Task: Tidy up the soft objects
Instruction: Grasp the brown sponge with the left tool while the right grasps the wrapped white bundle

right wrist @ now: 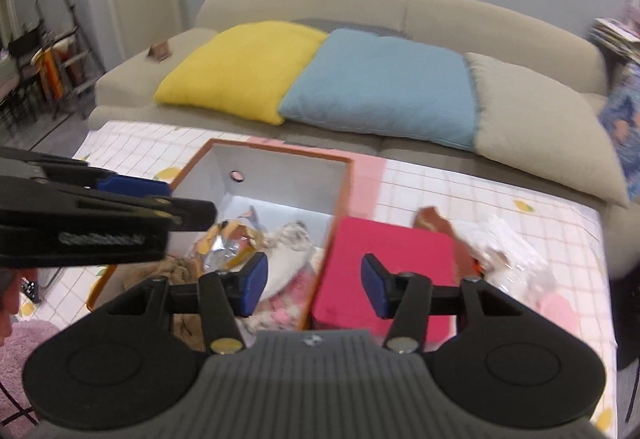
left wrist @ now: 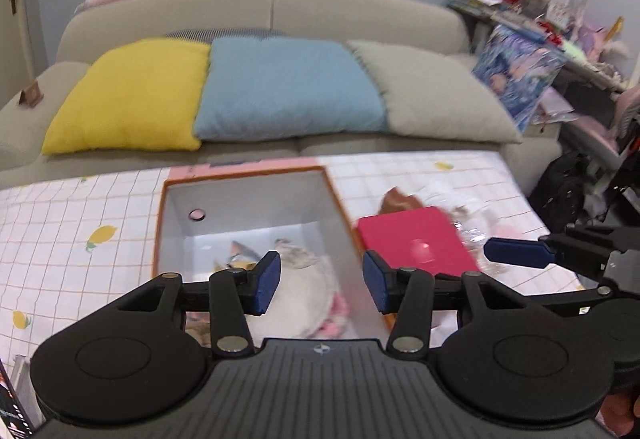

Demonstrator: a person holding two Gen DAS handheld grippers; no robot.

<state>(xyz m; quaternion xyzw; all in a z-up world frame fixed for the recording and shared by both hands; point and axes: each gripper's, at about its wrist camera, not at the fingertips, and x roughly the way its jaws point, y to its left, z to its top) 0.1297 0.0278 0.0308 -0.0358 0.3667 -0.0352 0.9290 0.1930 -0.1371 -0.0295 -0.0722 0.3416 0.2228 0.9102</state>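
Note:
An orange-rimmed white box (left wrist: 244,175) (right wrist: 280,151) stands on the table and holds several soft things: a white and pink plush (left wrist: 304,295) (right wrist: 286,267), a brown plush (right wrist: 180,267) and a shiny packet (right wrist: 228,239). My left gripper (left wrist: 320,279) hovers open over the box with nothing between its pads. My right gripper (right wrist: 314,281) is open and empty too, above the box's right wall and a red lid (left wrist: 416,243) (right wrist: 384,255). Each gripper shows at the edge of the other's view, as the right one's blue finger (left wrist: 516,250) and the left one's finger (right wrist: 132,185).
A brown item (right wrist: 436,223) and a crumpled clear plastic bag (right wrist: 508,251) lie right of the lid on the lemon-print tablecloth (left wrist: 80,219). Behind is a beige sofa with yellow (left wrist: 128,95), blue (left wrist: 288,87) and grey-beige (left wrist: 432,95) cushions. Cluttered shelves (left wrist: 540,19) stand at the right.

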